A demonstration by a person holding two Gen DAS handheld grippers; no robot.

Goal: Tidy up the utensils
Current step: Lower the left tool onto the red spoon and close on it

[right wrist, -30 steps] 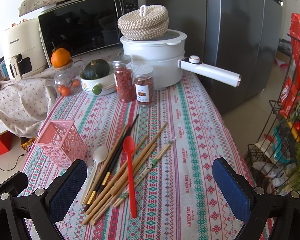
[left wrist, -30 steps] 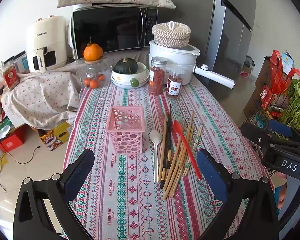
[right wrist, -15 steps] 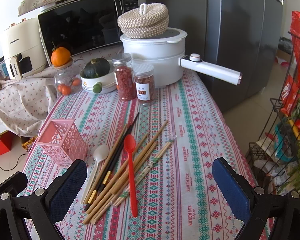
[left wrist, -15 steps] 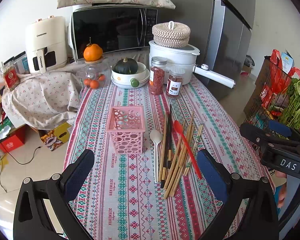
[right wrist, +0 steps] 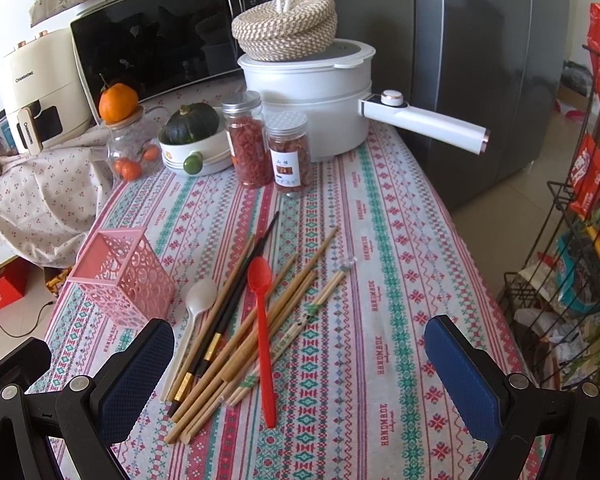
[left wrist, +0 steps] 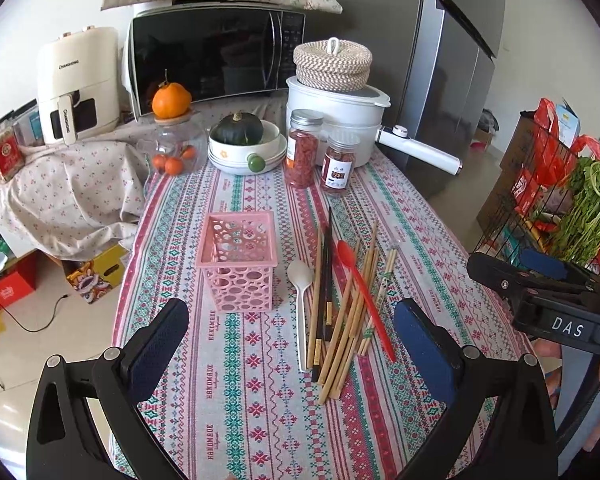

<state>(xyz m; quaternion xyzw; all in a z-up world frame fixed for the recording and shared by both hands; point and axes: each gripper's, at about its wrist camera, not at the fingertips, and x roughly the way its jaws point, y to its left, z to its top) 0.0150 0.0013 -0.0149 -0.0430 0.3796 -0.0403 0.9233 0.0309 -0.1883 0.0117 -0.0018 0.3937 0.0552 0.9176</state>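
A pink perforated utensil basket (left wrist: 238, 264) (right wrist: 126, 280) stands upright and empty on the patterned tablecloth. To its right lie a white spoon (left wrist: 300, 304) (right wrist: 192, 320), a red spoon (left wrist: 366, 300) (right wrist: 262, 328), black chopsticks (left wrist: 326, 280) (right wrist: 236, 300) and several wooden chopsticks (left wrist: 348, 320) (right wrist: 260, 320) in a loose pile. My left gripper (left wrist: 292, 348) is open and empty, above the table's near end. My right gripper (right wrist: 300, 360) is open and empty, just short of the pile; it also shows at the right edge of the left wrist view (left wrist: 548, 296).
At the table's far end stand two red-filled jars (left wrist: 302, 148), a bowl with a green squash (left wrist: 244, 144), a glass jar topped by an orange (left wrist: 172, 136) and a white pot with a long handle (left wrist: 340, 120). A wire rack of groceries (right wrist: 588, 240) stands right of the table.
Both grippers have edged slightly forward toward the utensils. Nothing on the table has moved.
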